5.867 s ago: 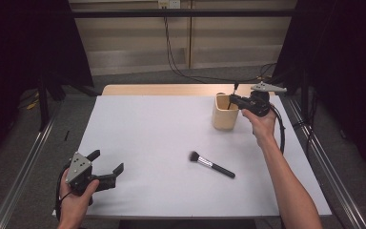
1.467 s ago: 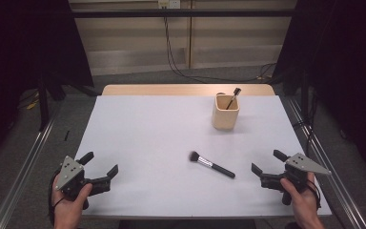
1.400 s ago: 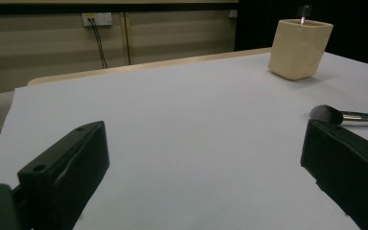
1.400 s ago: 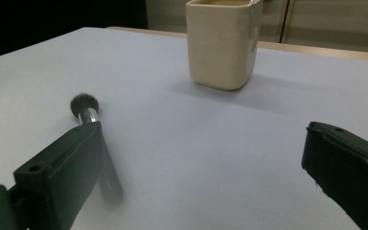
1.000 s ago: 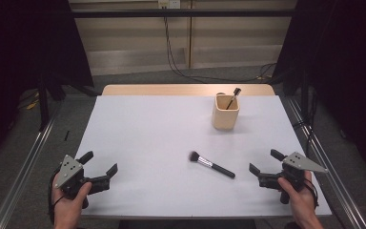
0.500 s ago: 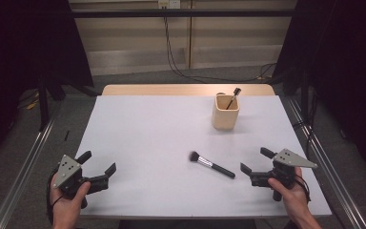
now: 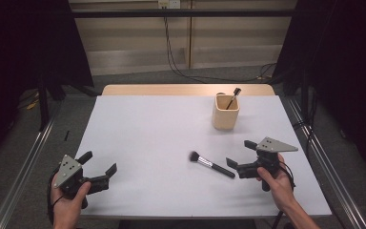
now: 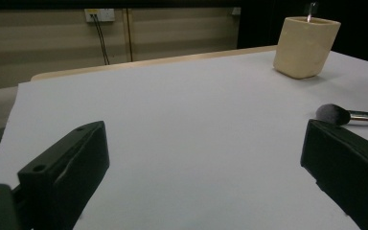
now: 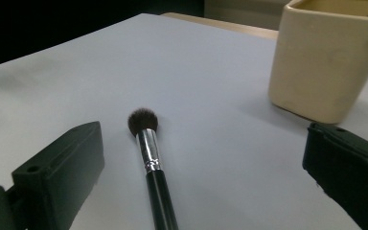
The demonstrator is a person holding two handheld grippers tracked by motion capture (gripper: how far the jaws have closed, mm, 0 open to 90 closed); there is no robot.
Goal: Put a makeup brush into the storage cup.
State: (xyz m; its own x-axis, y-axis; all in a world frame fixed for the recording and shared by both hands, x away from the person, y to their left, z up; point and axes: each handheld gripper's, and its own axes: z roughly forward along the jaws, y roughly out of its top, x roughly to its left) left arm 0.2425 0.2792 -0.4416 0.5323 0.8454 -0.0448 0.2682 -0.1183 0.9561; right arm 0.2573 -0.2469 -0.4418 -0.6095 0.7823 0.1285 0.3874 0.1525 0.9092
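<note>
A black-handled makeup brush [image 7: 211,165] lies on the white table [image 7: 152,133], bristles pointing left. My right gripper [image 7: 240,153] is open just right of the handle's end. In the right gripper view the brush [image 9: 151,163] lies between the two spread jaws, bristle end away from me, untouched. A beige cup [image 7: 226,113] stands at the back right with another brush [image 7: 233,97] leaning inside it. My left gripper [image 7: 99,162] rests open near the front left corner, nothing in it. From the left gripper view the loose brush [image 8: 350,115] and the cup [image 8: 305,48] are far off.
The table's wooden back edge [image 7: 186,89] runs behind the cup. Metal rails [image 7: 26,157] flank the table on both sides. Cables [image 7: 176,57] hang by the far wall.
My right gripper, earlier up at the cup, has slid left along the front of the table to the brush's handle end. The left gripper has barely moved.
</note>
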